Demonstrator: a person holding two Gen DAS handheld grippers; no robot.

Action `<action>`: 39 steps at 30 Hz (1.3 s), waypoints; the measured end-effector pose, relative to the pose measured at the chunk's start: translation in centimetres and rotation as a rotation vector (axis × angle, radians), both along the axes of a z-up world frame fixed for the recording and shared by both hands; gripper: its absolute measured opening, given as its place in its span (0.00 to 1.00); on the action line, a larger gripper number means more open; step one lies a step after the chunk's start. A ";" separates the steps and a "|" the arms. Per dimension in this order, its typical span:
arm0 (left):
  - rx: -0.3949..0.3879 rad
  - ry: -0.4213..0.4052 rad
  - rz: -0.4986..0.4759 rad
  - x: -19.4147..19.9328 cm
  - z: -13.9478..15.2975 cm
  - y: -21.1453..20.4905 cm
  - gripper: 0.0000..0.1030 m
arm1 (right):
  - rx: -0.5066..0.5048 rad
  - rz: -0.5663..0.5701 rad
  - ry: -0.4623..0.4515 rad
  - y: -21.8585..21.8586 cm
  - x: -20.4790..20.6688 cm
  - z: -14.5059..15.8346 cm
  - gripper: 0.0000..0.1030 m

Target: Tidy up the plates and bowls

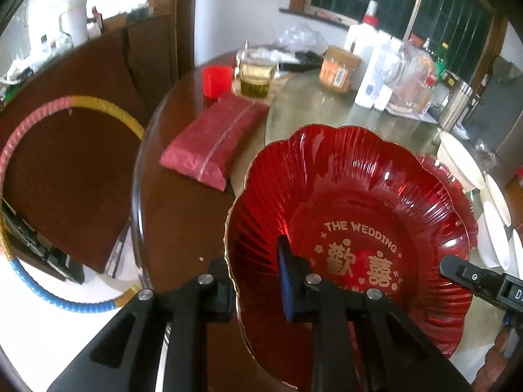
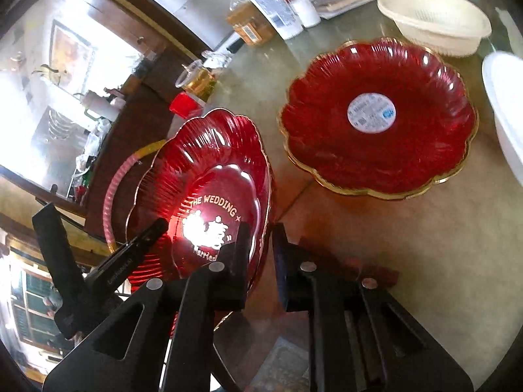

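Your left gripper [image 1: 258,281] straddles the rim of the red wedding plate [image 1: 353,209] at its 9 o'clock edge: one finger outside the gold-edged rim, the blue-padded finger inside the bowl of the plate. The jaws look closed on the rim, though the contact itself is partly hidden. In the right wrist view, your right gripper [image 2: 261,261] has its jaws set either side of the same plate's rim [image 2: 209,196] at about 4 o'clock; the plate stands tilted, lifted off the table [image 2: 392,261]. Whether those jaws actually press the rim you cannot tell. The lettering "THE WEDDING" faces both cameras.

Beyond, at 1 o'clock in the right wrist view, a second red plate [image 2: 379,117] rests flat on the table, apparently on another of the same kind, with a round white sticker [image 2: 371,112] at its centre. A cream bowl [image 2: 434,21] sits just past it at 1 o'clock, and a white dish [image 2: 506,111] lies at the 3 o'clock edge of frame.

In the left wrist view, a red tissue pack [image 1: 212,140] lies on the table at 11 o'clock of the held plate. Farther out stand a red cup [image 1: 216,81] and a glass of yellow liquid [image 1: 256,76], then bottles and jars near the window. White dishes [image 1: 490,209] are stacked at 3 o'clock.
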State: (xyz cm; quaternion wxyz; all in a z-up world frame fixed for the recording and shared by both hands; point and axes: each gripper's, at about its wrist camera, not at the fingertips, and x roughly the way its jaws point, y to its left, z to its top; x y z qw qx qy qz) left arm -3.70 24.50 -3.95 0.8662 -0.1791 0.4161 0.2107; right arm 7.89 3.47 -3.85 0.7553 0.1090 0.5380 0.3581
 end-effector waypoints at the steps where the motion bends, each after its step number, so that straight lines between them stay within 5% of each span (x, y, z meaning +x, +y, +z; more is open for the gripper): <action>1: 0.015 -0.010 0.003 0.1 0.5 -0.1 0.19 | 0.003 0.002 -0.015 0.0 -0.1 0.4 0.13; 25: 0.093 -0.208 0.053 -2.6 6.1 -0.7 0.15 | 0.060 0.017 -0.212 0.1 -1.9 6.1 0.13; 39: 0.039 -0.129 0.072 -1.9 2.2 -0.1 0.16 | 0.020 0.017 -0.142 0.9 -1.3 2.8 0.13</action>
